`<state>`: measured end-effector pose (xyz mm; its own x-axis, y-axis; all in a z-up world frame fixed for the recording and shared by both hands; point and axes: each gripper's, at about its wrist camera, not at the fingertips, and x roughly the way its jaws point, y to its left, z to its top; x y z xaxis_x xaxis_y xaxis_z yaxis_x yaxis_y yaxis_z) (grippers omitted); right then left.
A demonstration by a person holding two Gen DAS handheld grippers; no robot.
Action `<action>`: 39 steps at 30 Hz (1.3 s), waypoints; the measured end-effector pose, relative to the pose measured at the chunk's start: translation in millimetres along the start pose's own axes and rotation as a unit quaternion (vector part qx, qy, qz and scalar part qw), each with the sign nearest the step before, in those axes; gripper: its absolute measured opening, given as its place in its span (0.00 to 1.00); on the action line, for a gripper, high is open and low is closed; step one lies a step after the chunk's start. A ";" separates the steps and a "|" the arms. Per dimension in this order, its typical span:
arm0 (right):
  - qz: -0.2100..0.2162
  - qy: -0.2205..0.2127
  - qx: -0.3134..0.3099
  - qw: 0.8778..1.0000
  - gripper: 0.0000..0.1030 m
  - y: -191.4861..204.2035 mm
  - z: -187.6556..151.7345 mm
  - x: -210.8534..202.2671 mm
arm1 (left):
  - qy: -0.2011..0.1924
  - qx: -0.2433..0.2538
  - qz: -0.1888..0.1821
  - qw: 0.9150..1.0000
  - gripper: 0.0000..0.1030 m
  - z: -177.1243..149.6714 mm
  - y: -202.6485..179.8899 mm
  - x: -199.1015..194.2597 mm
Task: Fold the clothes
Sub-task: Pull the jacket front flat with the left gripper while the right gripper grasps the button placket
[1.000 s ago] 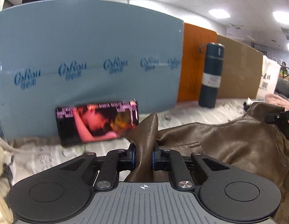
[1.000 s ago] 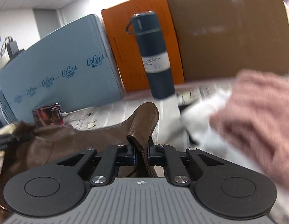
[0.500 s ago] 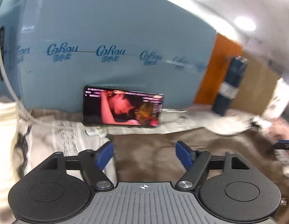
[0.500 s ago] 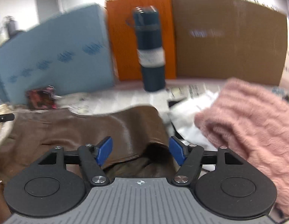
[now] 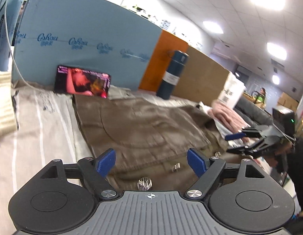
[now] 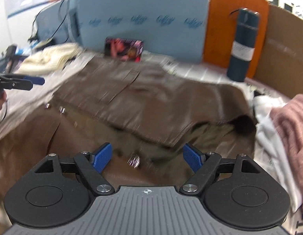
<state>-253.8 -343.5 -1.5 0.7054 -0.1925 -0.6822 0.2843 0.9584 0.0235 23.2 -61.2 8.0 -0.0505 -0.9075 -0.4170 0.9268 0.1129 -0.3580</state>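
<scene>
One cream knit garment (image 6: 51, 56) at the far left of the table (image 5: 34, 129), which is covered in printed paper. One phone (image 5: 82, 81) with a lit screen, propped against one blue foam board (image 5: 88, 45). One brown leather jacket (image 5: 143, 125), spread flat mid-table with its upper part folded over, at least three metal snaps (image 5: 144, 183) showing along its near edge. One orange board (image 6: 229, 23), one dark blue flask (image 5: 172, 74) standing before it, one brown cardboard panel (image 6: 284, 52). One pink knit garment (image 6: 290, 121) at the right, on white fabric. Two grippers: left gripper (image 5: 151, 161) angled slightly down, jaws wide and opening, nothing between the pads; the jacket lies below and ahead of them, snaps just under the gap. Right gripper (image 6: 146, 157) tilted more steeply down over the jacket's near edge, jaws wide and opening, empty, the folded flap just beyond the tips.
</scene>
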 end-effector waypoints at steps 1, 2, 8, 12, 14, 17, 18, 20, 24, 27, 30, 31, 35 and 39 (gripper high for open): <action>0.003 0.000 0.001 1.000 0.76 3.3 -4.5 -2.4 | 0.000 0.005 -0.004 1.000 0.81 -4.6 -2.7 -3.1; 0.007 0.000 0.004 1.000 0.76 4.4 -8.2 -5.1 | -0.001 0.010 -0.009 1.000 0.81 -9.3 -6.3 -6.4; 0.014 0.009 0.007 1.000 0.84 9.2 -26.4 -8.8 | -0.001 0.065 -0.012 0.998 0.85 -30.6 -29.5 -17.2; 0.013 0.017 -0.003 1.000 0.85 13.8 -31.4 -4.3 | 0.009 0.090 -0.010 0.996 0.86 -41.5 -37.7 -18.1; 0.013 0.025 -0.012 1.000 0.85 16.3 -33.2 1.0 | 0.013 0.099 -0.005 0.995 0.86 -45.4 -40.0 -19.3; 0.024 0.021 -0.012 0.999 0.83 14.9 -33.0 6.0 | 0.018 0.092 -0.002 0.996 0.87 -50.0 -39.8 -21.8; 0.032 0.018 -0.008 0.999 0.82 14.2 -32.6 7.0 | 0.021 0.087 0.000 0.996 0.87 -51.7 -39.2 -22.9; 0.037 0.023 -0.012 0.999 0.75 14.7 -34.5 11.9 | 0.030 0.079 0.014 0.996 0.87 -55.9 -38.9 -23.4; 0.050 0.018 -0.018 0.998 0.63 13.7 -40.4 17.4 | 0.059 0.056 0.040 0.996 0.87 -63.3 -34.3 -20.8; 0.054 0.009 -0.012 0.998 0.61 11.4 -42.7 17.5 | 0.070 0.045 0.070 0.994 0.87 -64.4 -30.6 -19.8; 0.053 0.001 -0.009 0.999 0.64 11.6 -43.9 17.6 | 0.064 0.025 0.053 0.996 0.86 -65.2 -28.4 -20.9; 0.055 -0.004 -0.004 0.998 0.65 11.5 -44.2 18.2 | 0.060 0.026 0.046 0.997 0.86 -66.2 -30.3 -21.3; 0.052 -0.027 0.010 0.998 0.48 7.5 -47.6 18.2 | 0.016 0.010 0.050 0.999 0.59 -71.9 -34.6 -26.4; 0.041 -0.055 0.029 0.997 0.19 -2.4 -54.1 11.7 | 0.017 0.028 0.077 0.996 0.22 -79.3 -40.9 -21.1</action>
<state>-281.4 -336.7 -49.1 0.7941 -0.1398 -0.5915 0.2577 0.9588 0.1194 -43.1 -14.6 -34.8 0.0827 -0.8672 -0.4911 0.9439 0.2263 -0.2406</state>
